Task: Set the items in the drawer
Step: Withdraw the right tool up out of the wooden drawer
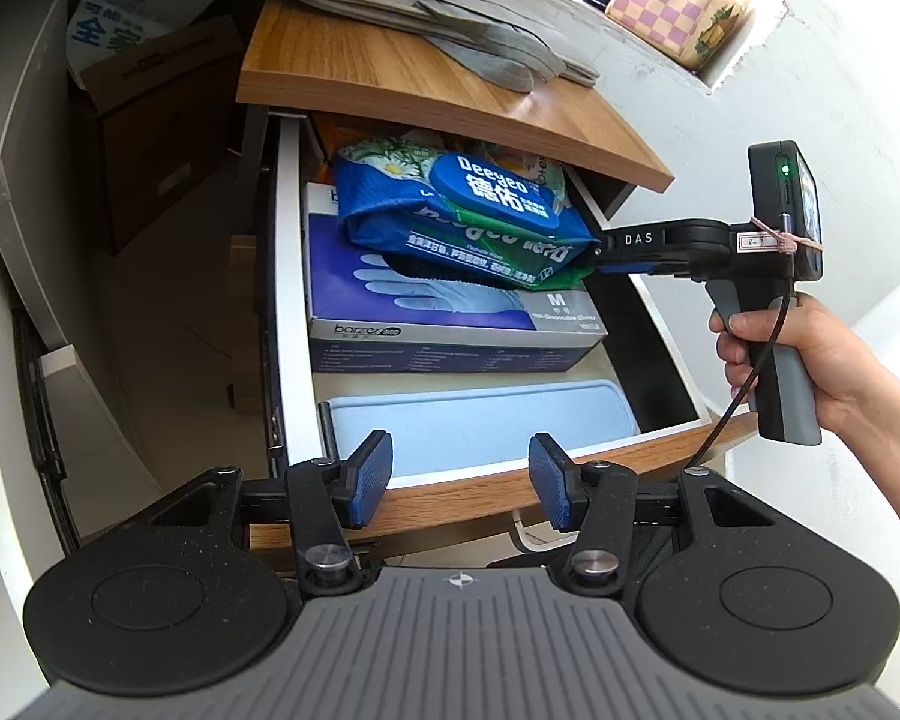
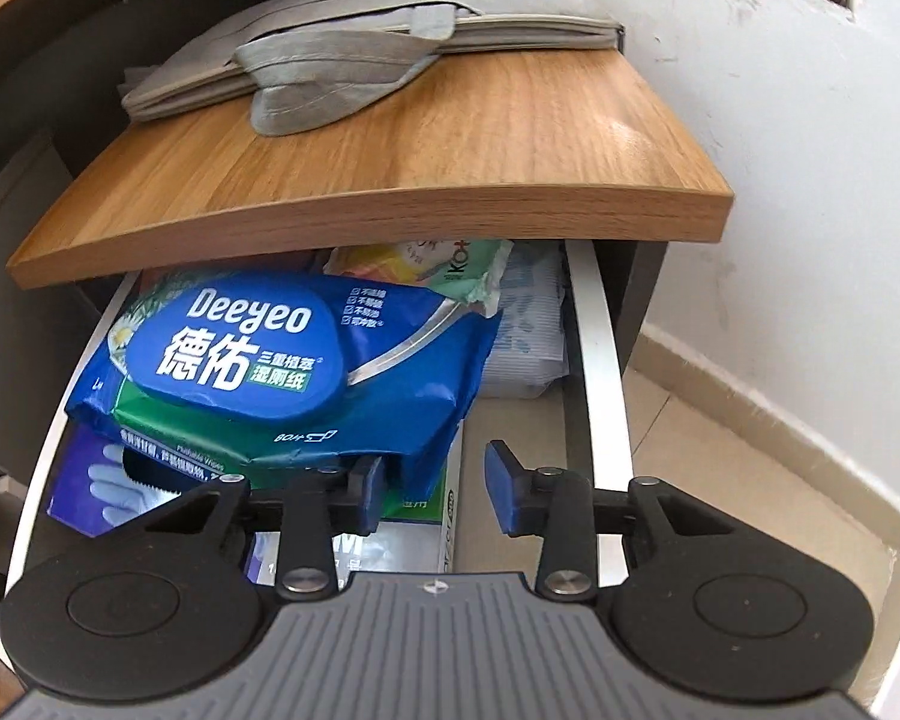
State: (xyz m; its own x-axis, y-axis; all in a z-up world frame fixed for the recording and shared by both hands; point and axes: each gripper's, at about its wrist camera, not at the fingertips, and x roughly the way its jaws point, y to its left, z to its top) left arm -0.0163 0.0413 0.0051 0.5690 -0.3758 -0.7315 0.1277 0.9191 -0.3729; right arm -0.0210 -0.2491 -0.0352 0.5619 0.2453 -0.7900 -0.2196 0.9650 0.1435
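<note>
White walls and pale floor tiles surround a small wooden cabinet (image 1: 354,69) with a folded grey bag (image 1: 426,12) on top and its drawer (image 1: 291,300) pulled out below. Inside the drawer, a blue pack of Deeyeo wet wipes (image 2: 282,360) lies tilted on a box of disposable gloves (image 1: 450,306), with a light blue tray (image 1: 480,420) at the front and other packets behind. The right gripper (image 2: 435,483), held by a hand (image 1: 810,354), sits just at the pack's near corner with its tongs spread apart and holding nothing, while the left gripper (image 1: 459,480) hovers over the drawer front, likewise wide and empty.
</note>
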